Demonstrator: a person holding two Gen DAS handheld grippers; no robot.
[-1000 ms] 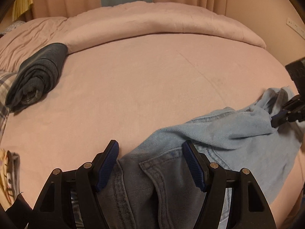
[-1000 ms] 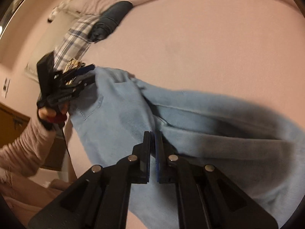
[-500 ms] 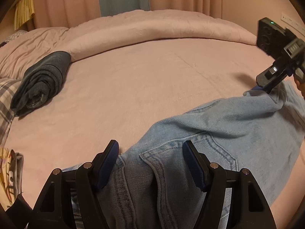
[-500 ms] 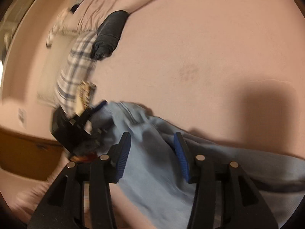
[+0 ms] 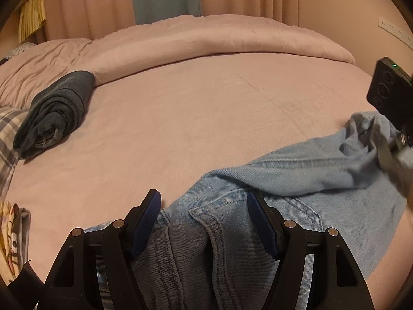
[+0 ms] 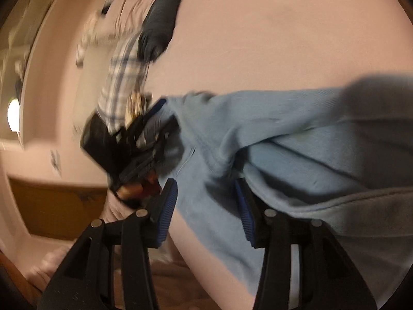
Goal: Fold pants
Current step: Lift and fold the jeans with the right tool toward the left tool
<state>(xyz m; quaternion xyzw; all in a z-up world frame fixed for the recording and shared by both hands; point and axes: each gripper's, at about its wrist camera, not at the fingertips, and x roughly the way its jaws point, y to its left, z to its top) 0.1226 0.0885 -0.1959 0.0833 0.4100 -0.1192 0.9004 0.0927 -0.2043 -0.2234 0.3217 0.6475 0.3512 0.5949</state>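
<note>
Denim dominates both wrist views: light-blue jeans (image 5: 296, 180) are spread along the near edge of a pink-sheeted bed (image 5: 206, 118). The left gripper (image 5: 204, 222) is seen with its jaws parted wide, the bunched waistband and a back pocket lying between the blue pads (image 5: 145, 222); whether the pads press on the cloth cannot be told. The right gripper (image 6: 204, 206) is shown with jaws apart after having just been opening, a fold of the pant leg lying loose between its pads (image 6: 166, 211) and no grip made on it. In the left wrist view that gripper is glimpsed, blurred, at the far right edge beside the crumpled leg end. Ahead of the left gripper a broad stretch of bare sheet is left open up to the rolled duvet (image 5: 219, 41) at the far edge. A folded dark garment (image 5: 54, 113) is set well apart to the front left, beside a plaid cloth (image 5: 7, 134). Curtains (image 5: 90, 5) are hung beyond the bed.
</note>
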